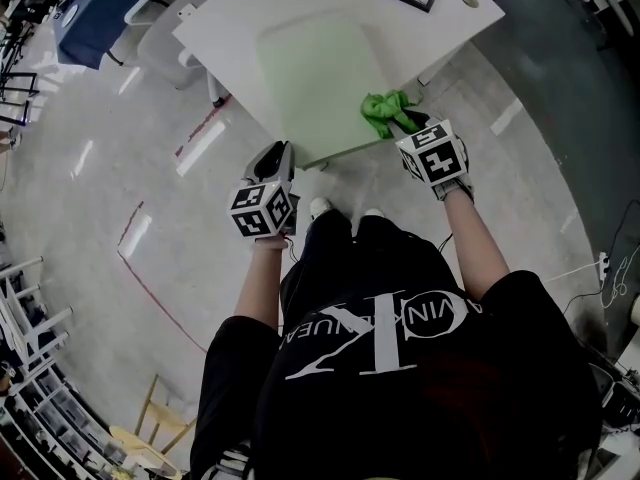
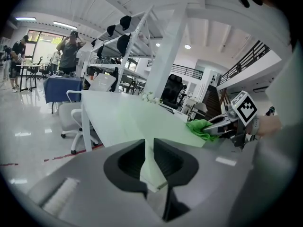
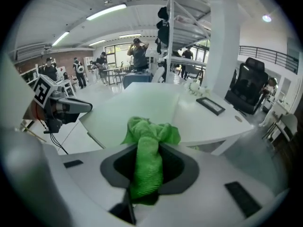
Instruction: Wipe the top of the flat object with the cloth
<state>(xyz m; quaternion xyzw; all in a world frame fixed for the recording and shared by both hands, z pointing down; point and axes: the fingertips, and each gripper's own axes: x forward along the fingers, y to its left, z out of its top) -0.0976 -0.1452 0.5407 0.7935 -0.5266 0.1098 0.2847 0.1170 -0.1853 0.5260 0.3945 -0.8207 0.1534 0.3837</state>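
The right gripper [image 3: 147,151] has its jaws clamped on a nubby, bunched green cloth [image 3: 150,129] at the corner of the thin, smooth pale-green mat [image 1: 315,78]. The left gripper [image 2: 148,149] pinches the mat's near edge on the white bench [image 1: 440,43].

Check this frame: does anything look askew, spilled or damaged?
Nothing is spilled or damaged. One oddity: the pale green sheet seems to jut past the near edge of the table, its corner pinched between the jaws of the left gripper. The green cloth is bunched in the jaws of the right gripper, as expected.
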